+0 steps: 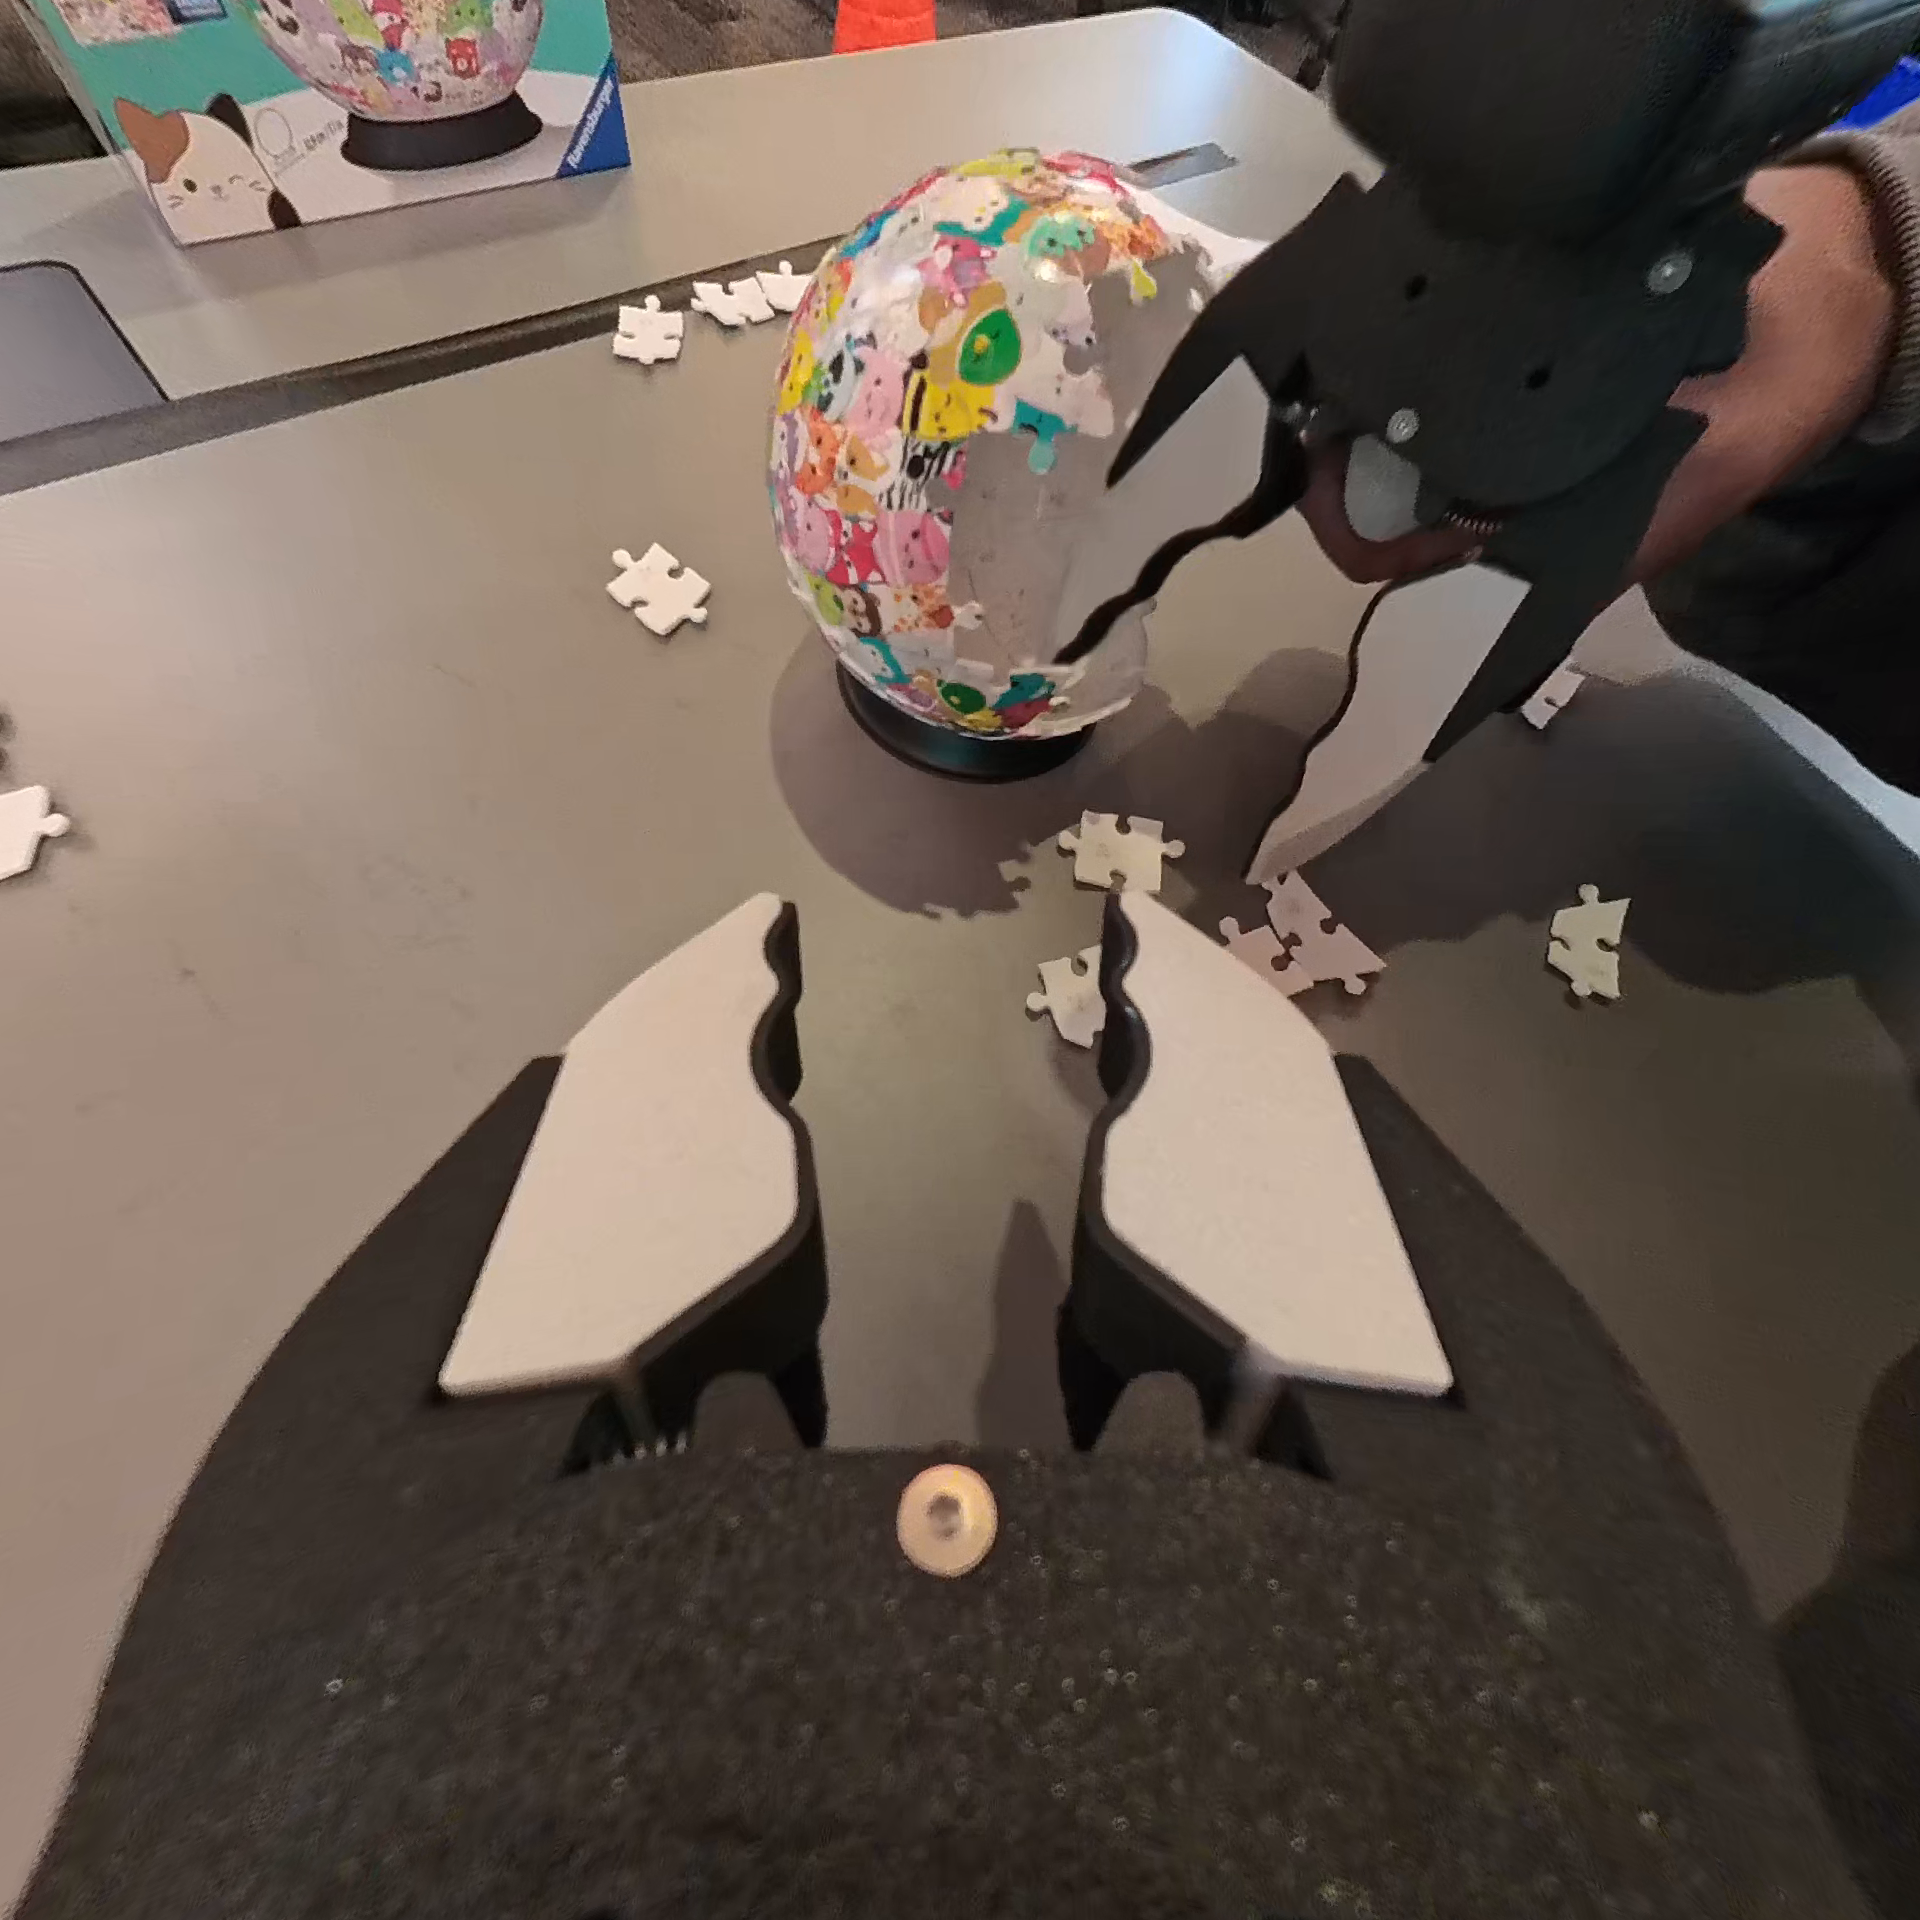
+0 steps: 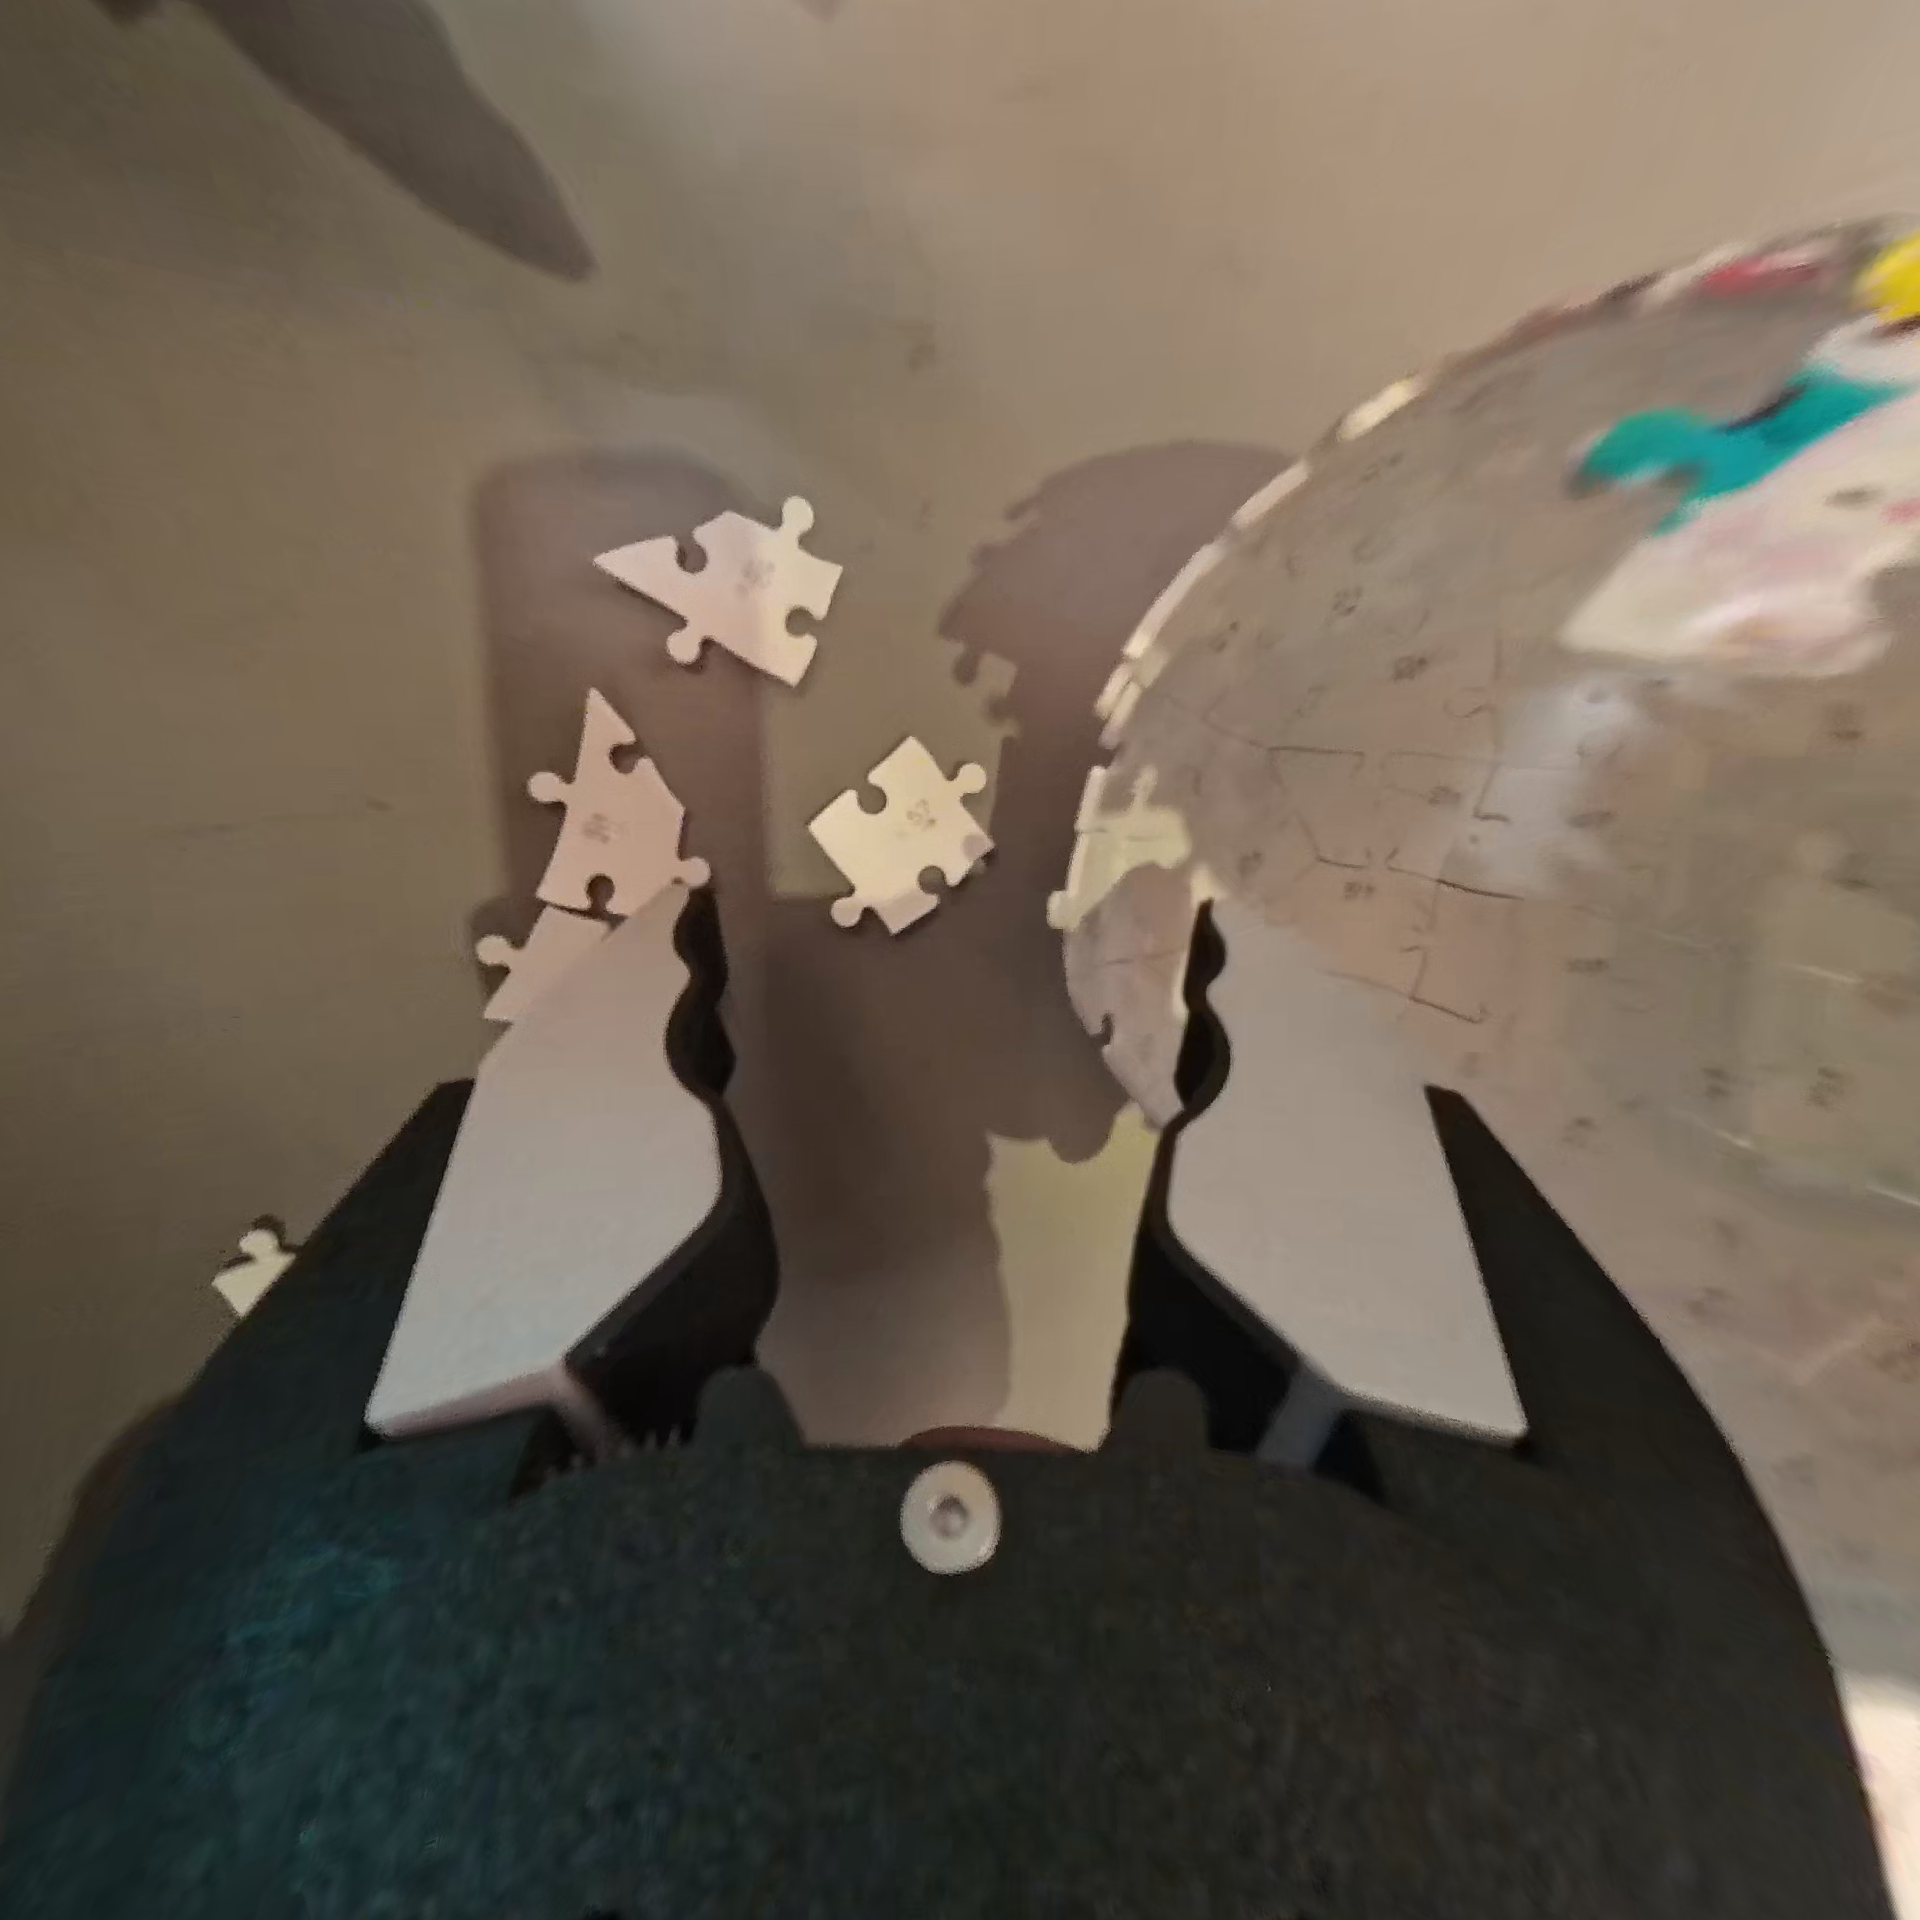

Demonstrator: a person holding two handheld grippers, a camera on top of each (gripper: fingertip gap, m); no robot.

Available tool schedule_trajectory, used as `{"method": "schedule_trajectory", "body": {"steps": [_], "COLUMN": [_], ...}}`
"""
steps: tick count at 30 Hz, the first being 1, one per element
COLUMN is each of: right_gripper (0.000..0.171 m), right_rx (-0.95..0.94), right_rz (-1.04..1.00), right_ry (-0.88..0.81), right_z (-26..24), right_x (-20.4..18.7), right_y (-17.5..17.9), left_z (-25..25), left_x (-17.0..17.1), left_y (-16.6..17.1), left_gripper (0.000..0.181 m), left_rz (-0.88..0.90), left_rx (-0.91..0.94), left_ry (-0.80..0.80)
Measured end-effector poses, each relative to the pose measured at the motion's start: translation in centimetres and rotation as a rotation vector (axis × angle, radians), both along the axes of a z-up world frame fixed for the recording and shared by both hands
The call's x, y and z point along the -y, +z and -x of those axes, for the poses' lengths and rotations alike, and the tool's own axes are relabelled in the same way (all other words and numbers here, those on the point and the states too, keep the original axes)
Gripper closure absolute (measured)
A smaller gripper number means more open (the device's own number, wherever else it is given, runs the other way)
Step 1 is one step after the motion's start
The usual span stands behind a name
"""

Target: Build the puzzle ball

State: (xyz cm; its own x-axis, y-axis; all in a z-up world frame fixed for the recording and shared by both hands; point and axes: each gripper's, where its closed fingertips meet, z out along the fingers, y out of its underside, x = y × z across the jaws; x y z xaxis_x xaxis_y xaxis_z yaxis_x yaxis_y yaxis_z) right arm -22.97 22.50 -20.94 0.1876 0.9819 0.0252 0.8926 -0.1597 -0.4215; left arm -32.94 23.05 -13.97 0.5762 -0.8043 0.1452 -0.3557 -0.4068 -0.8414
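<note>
The partly built puzzle ball (image 1: 894, 457) with colourful cartoon prints stands on a black ring stand (image 1: 956, 743) in the middle of the grey table; a large gap on its right side shows the grey inside. My left gripper (image 1: 951, 914) is open and empty, low over the table in front of the ball. My right gripper (image 2: 951, 899) is open and empty; its right finger stands beside the ball's open edge (image 2: 1351, 790). In the left wrist view the right gripper (image 1: 1164, 758) comes down at the ball's right side. White face-down pieces (image 2: 904, 831) lie between the two grippers.
More loose white pieces lie left of the ball (image 1: 660, 587), behind it (image 1: 649, 327) and at the left edge (image 1: 26, 831). The puzzle box (image 1: 343, 104) stands on the far table at the back left. A person's hand (image 1: 1787, 343) holds the right gripper. The gap from one gripper's tips to the other's is roughly 12 centimeters.
</note>
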Motion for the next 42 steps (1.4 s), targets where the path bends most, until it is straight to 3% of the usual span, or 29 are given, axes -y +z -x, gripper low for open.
{"method": "schedule_trajectory", "body": {"steps": [3, 11, 15, 19, 23, 25, 28, 33, 42], "right_gripper": [0.079, 0.081, 0.079, 0.076, 0.09, 0.095, 0.087, 0.088, 0.093], "right_rx": [0.03, 0.035, -0.172, -0.348, -0.394, -0.321, -0.168, -0.204, -0.338], "right_rz": [-0.022, 0.012, -0.048, -0.014, -0.246, -0.393, -0.285, 0.023, 0.057], "right_ry": [-0.008, -0.002, -0.033, -0.125, -0.192, -0.251, -0.305, -0.268, -0.278], "right_z": [-0.2, -0.3, 0.3, -0.7, -3.7, -7.0, -9.7, -6.8, -5.6], "right_x": [-0.2, -0.2, 0.5, 1.5, -0.3, -2.4, -3.6, -2.3, -1.7], "right_y": [-1.2, -0.5, 4.1, 6.2, 7.8, 6.6, 2.7, 0.9, 4.0], "left_z": [0.0, -0.7, -2.0, -3.2, -5.4, -6.1, -7.1, -8.6, -8.2], "left_x": [0.2, 0.5, -0.4, -1.8, -2.5, -3.4, -4.2, -3.3, -2.2], "left_y": [-0.2, 0.4, 0.4, -0.3, -1.9, -3.1, -3.6, -3.4, -2.8], "left_gripper": [0.126, 0.126, 0.12, 0.116, 0.096, 0.091, 0.088, 0.089, 0.091], "left_rz": [0.007, -0.004, 0.009, 0.051, 0.154, 0.181, 0.245, 0.359, 0.345], "left_rx": [-0.005, -0.006, -0.019, 0.006, 0.051, 0.025, 0.055, 0.13, 0.12], "left_ry": [-0.005, -0.029, -0.102, -0.159, -0.248, -0.259, -0.277, -0.302, -0.276]}}
